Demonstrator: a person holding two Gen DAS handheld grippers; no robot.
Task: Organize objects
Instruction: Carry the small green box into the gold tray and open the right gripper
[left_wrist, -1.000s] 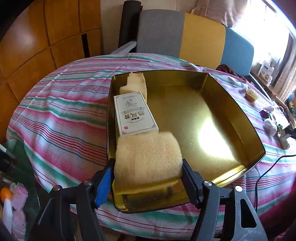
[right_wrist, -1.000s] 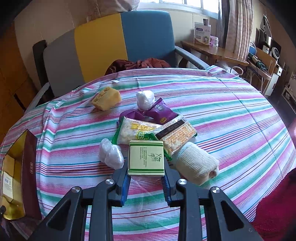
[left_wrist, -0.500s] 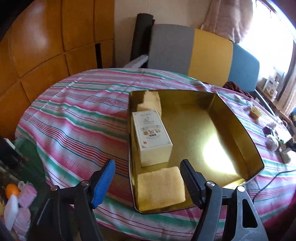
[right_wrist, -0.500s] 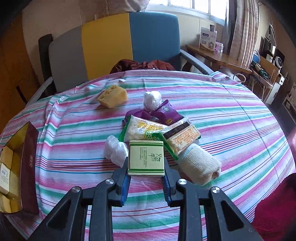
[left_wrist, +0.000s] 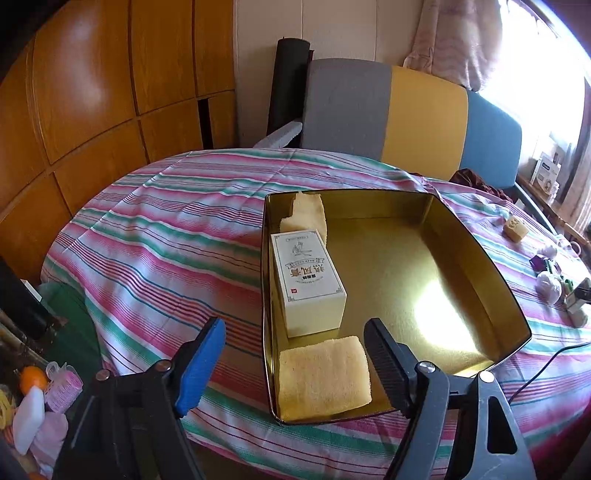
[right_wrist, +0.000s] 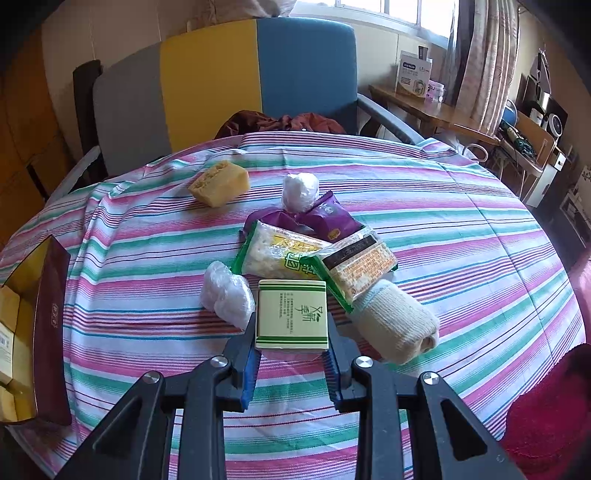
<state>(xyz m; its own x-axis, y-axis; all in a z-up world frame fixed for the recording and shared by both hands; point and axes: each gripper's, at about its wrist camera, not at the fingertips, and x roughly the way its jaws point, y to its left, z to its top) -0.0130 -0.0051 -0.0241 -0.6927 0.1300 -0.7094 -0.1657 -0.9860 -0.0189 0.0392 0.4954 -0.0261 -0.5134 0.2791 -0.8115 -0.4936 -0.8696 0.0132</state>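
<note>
A gold tin box (left_wrist: 476, 258) lies open on the striped tablecloth (left_wrist: 166, 240). Along its left wall sit a yellow sponge (left_wrist: 323, 374) at the near end, a cream carton (left_wrist: 308, 282) behind it and another yellow sponge (left_wrist: 306, 216) at the far end. My left gripper (left_wrist: 293, 347) hangs above the near sponge, its jaws opening, nothing between them. In the right wrist view my right gripper (right_wrist: 291, 338) is shut on a green-and-cream box (right_wrist: 291, 314), held just above the cloth beside a pile of snack packets (right_wrist: 314, 251).
Around the held box lie a rolled cream sock (right_wrist: 395, 325), two white wrapped balls (right_wrist: 227, 295), purple packets (right_wrist: 325, 218) and a yellow cake block (right_wrist: 219, 182). The tin's dark red side (right_wrist: 51, 332) shows at far left. A tricolour chair (right_wrist: 221, 85) stands behind the table.
My left gripper let go of the near yellow sponge, which now lies in the tin, and drew back and up with its jaws spreading. The right gripper kept its hold on the box.
</note>
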